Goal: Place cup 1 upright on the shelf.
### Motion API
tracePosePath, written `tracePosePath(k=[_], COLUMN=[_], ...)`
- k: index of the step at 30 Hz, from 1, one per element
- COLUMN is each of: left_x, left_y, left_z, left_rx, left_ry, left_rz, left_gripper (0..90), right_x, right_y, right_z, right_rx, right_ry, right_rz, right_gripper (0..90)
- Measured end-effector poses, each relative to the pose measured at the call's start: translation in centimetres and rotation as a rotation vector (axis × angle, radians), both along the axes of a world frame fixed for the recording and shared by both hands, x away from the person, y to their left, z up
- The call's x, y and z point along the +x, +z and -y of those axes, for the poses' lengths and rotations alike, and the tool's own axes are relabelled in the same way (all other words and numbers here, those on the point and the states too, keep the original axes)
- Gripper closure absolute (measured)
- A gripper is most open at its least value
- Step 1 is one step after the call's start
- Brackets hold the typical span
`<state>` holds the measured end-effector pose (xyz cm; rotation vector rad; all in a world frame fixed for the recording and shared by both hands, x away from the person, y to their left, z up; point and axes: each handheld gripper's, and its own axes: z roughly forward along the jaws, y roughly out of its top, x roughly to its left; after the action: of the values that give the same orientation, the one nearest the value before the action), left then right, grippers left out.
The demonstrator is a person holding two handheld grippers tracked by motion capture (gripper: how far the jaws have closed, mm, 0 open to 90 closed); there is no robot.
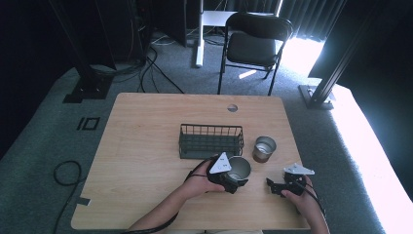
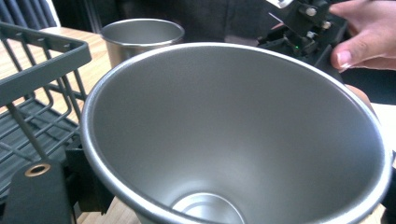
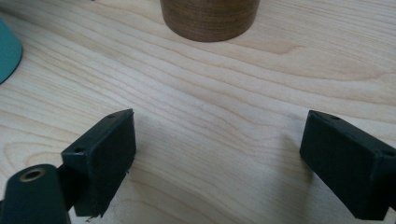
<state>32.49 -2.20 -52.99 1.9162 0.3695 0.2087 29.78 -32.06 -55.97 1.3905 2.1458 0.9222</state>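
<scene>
The steel cup (image 1: pixel 239 168) is plain silver-grey, like the second steel cup (image 1: pixel 264 148). The wire basket (image 1: pixel 211 141) is dark grey-green. The tabletop (image 1: pixel 141 146) is pale wood with streaked grain. Both claws, left (image 1: pixel 237 185) and right (image 1: pixel 271 185), are black.

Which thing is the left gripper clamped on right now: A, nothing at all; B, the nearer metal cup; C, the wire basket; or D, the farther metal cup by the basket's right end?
B: the left gripper is shut on the rim of the nearer metal cup, whose inside looms large in the left gripper view.
</scene>
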Motion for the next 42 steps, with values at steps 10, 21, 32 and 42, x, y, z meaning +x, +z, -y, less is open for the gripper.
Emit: tracePosePath(k=[10,21,32,42], left_x=[-0.6,-1.1,-0.9,0.0], left_y=[0.9,3.1,4.7,7.7], left_z=[-0.1,-0.9,-2.1,-4.2], left_rx=[-0.004,-0.042,-0.053,-0.103], left_ry=[-0.030,-0.032,-0.010,0.030], left_rz=[-0.012,-0.018,-0.012,0.017], left_gripper=[14.3,14.3,14.3,14.3], right_x=[0.0,0.0,0.0,0.0], right_y=[0.0,0.0,0.0,0.0], right_z=[0.0,0.0,0.0,0.0], right_rx=[0.000,0.000,0.002,0.000], right_ry=[0.000,0.000,-0.002,0.000], right_rz=[0.000,0.000,-0.001,0.001], right_gripper=[10.2,10.2,10.2,10.2])
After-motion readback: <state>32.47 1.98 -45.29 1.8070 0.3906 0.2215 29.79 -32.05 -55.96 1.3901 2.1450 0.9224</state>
